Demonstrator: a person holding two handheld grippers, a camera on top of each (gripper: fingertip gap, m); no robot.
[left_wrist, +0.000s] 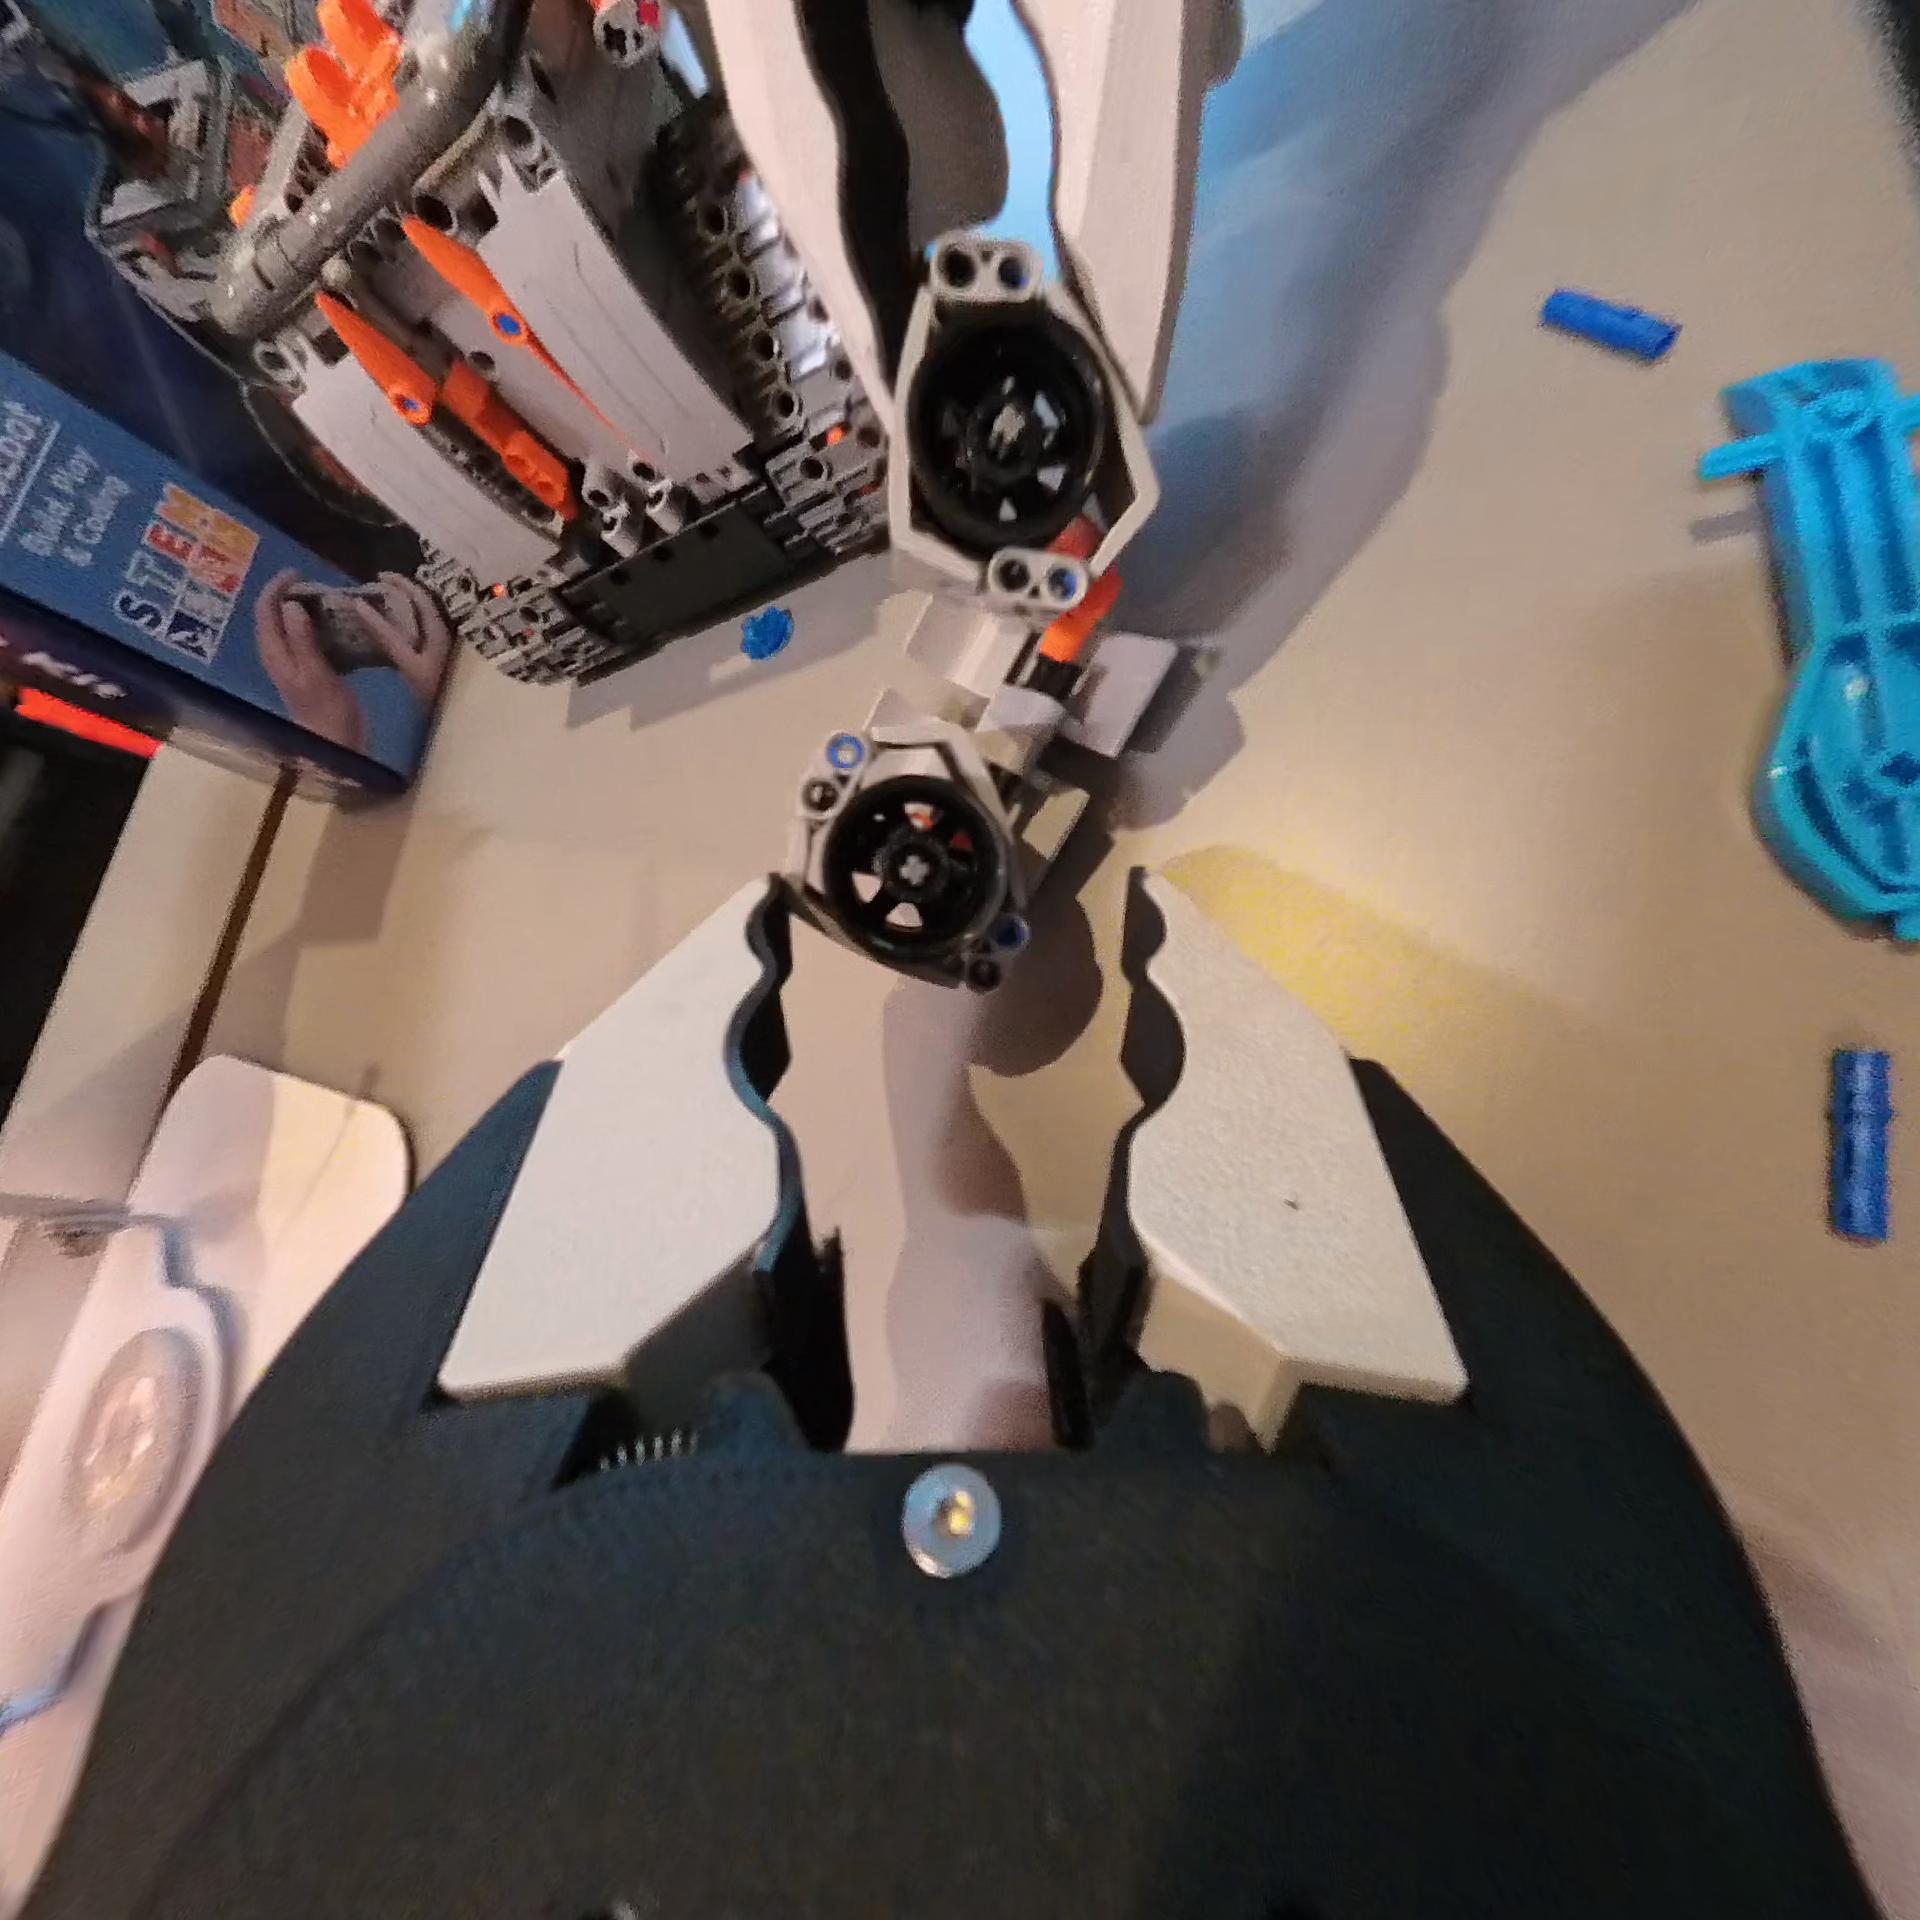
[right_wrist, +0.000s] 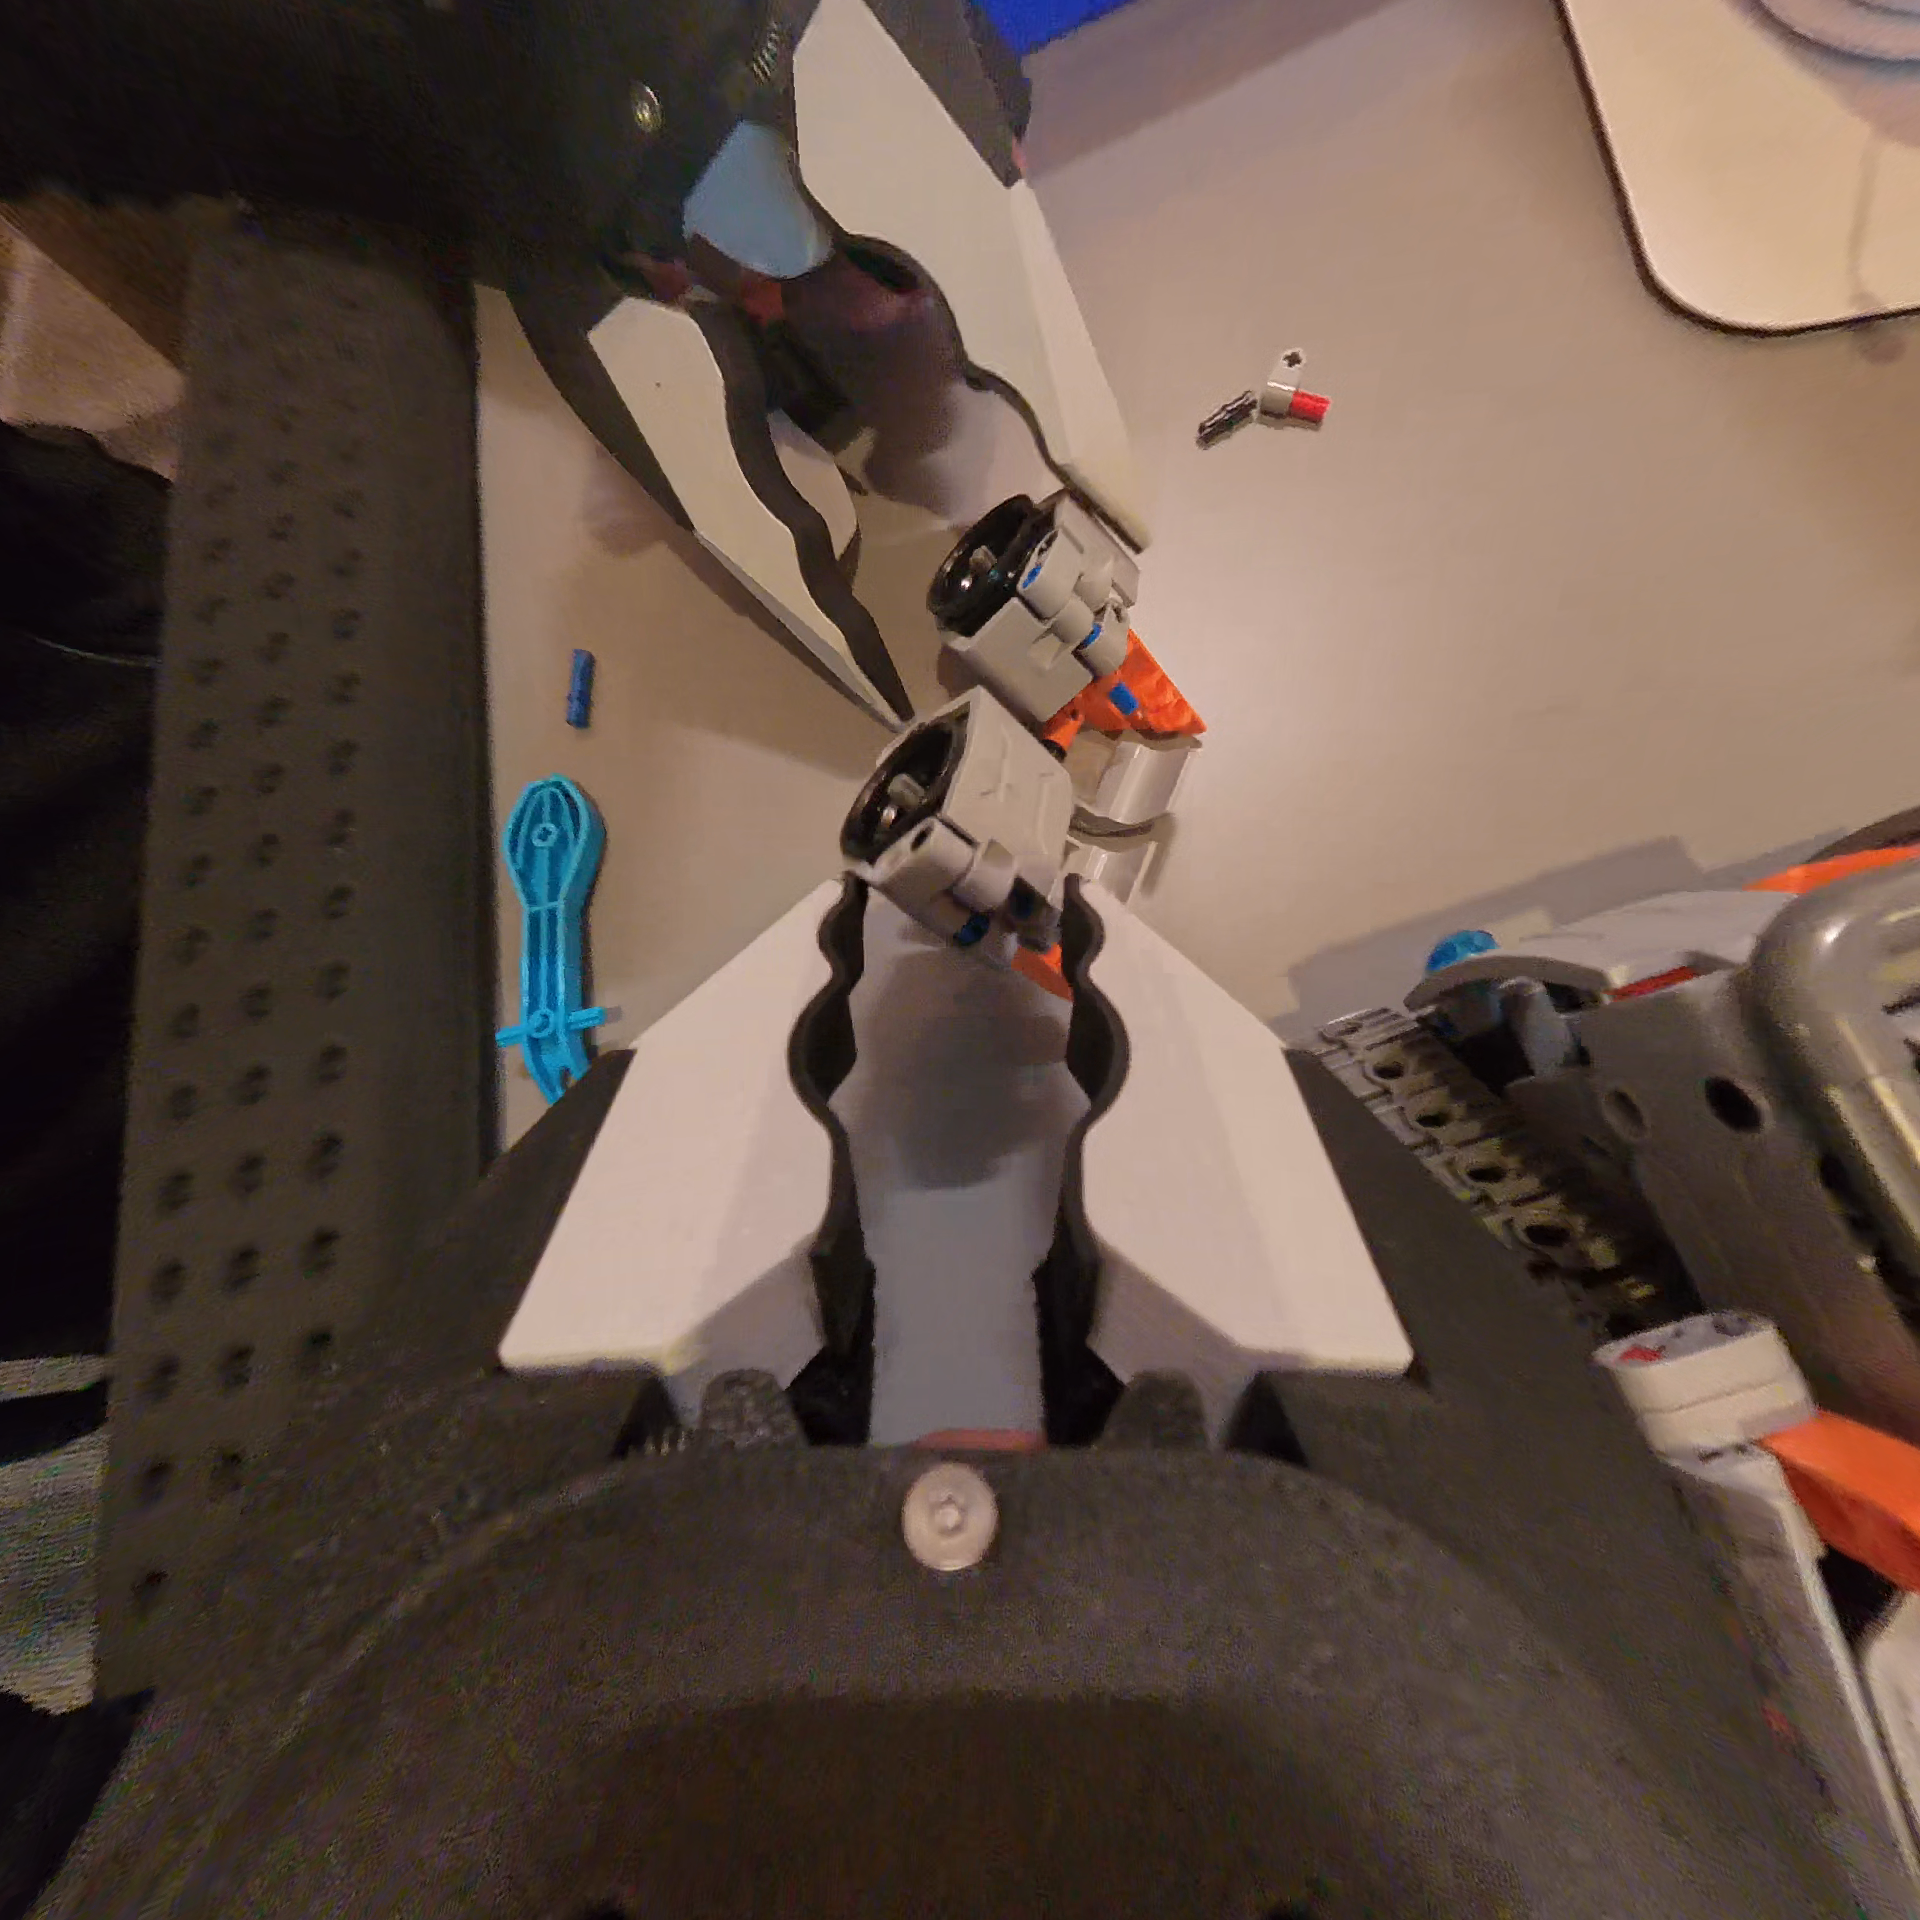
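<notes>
A small brick assembly lies over the beige table: two grey motor-like modules with black hubs, joined by orange and grey parts (left_wrist: 1081, 613). My right gripper (right_wrist: 961, 896) is shut on the lower edge of one module (right_wrist: 945, 821). It shows in the left wrist view (left_wrist: 1003, 426) between the right gripper's white fingers (left_wrist: 821, 208), which come in from the top. My left gripper (left_wrist: 951, 902) is open around the other module (left_wrist: 914, 873). Its left fingertip touches the module and the right one stands apart. That module also shows in the right wrist view (right_wrist: 1029, 603).
A large grey, black and orange tracked brick model (left_wrist: 540, 364) (right_wrist: 1558, 1143) stands beside a blue box (left_wrist: 208, 582). A cyan tool (left_wrist: 1839, 675) (right_wrist: 551, 904), blue pins (left_wrist: 1608, 325) (left_wrist: 1860, 1143) (right_wrist: 580, 688) and a small grey-red part (right_wrist: 1283, 400) lie loose. A black perforated post (right_wrist: 301, 779) stands left. The gap from one gripper's tips to the other's is roughly 7 cm. The black perforated post (right_wrist: 301, 779) is about 20 cm from both grippers' fingertips.
</notes>
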